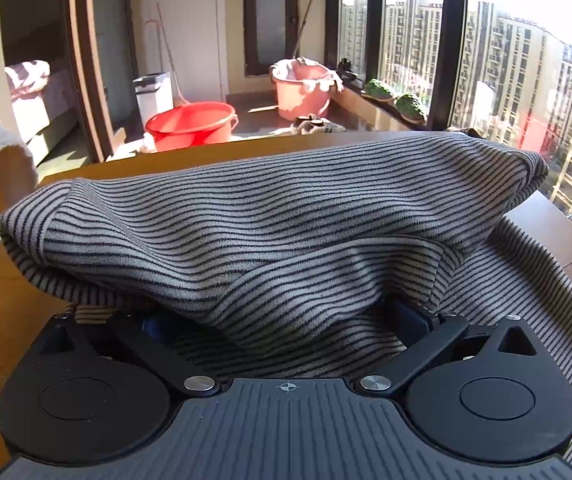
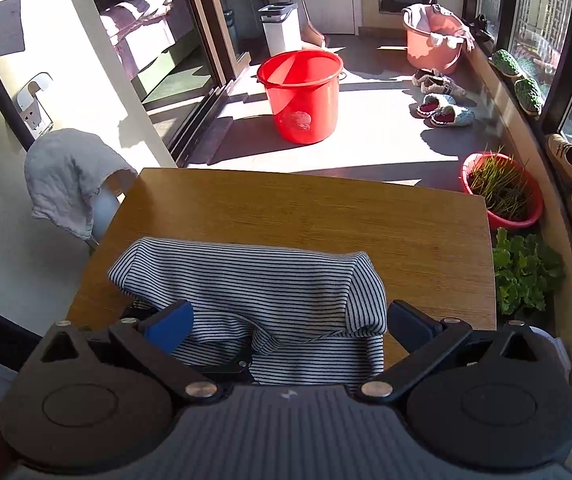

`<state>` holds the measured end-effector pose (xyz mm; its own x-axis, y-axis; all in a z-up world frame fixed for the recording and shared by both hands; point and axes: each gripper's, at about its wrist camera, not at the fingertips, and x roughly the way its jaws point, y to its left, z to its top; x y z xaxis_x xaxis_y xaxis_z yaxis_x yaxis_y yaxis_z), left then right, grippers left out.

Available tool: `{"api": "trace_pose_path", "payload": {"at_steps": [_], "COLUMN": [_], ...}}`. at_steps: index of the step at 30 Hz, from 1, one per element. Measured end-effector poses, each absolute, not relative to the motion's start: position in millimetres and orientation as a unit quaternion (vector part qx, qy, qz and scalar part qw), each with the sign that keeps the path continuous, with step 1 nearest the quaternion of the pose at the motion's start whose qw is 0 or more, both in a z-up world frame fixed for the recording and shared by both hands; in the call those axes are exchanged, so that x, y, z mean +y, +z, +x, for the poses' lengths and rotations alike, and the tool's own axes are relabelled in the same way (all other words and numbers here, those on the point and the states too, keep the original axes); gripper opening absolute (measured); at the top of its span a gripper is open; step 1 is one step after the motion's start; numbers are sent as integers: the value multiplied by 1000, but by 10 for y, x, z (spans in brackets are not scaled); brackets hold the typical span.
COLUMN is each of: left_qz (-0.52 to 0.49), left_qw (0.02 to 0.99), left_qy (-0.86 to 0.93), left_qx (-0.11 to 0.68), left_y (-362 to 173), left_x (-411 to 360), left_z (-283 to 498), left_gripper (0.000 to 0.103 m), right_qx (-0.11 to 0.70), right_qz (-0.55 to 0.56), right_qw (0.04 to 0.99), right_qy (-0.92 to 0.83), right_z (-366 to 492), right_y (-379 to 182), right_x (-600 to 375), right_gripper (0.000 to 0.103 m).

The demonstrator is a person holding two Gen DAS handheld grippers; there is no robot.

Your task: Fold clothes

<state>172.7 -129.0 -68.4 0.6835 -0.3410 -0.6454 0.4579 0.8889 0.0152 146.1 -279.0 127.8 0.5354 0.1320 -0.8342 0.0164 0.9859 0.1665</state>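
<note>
While both grippers [image 1: 286, 320] [image 2: 286, 320] are gaping open, the limp striped shirt [image 2: 246, 280] is sagging mid-frame, best pinched along its hem.

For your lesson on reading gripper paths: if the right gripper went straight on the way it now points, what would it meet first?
The right gripper, jaws open, would most likely meet the striped garment bunched just ahead on the wooden table; depth is uncertain.
</note>
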Motion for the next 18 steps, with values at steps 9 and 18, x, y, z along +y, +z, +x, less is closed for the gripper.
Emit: {"api": "trace_pose_path", "payload": {"at_steps": [9, 18], "left_qz": [87, 87], "left_qw": [913, 913], "left_qy": [-219, -219], "left_qx": [332, 332], "left_y": [-671, -667], "left_x": [-1278, -1281], "left_z": [1723, 1723], "left_gripper": [103, 103], "right_qx": [480, 487], "right_qz": [93, 95], "right_qw": [870, 866], "right_qy": [64, 65], "right_z": [1503, 1449], "right_y": [1293, 1292], "right_x": [-2685, -2711], "right_gripper": [103, 103]}}
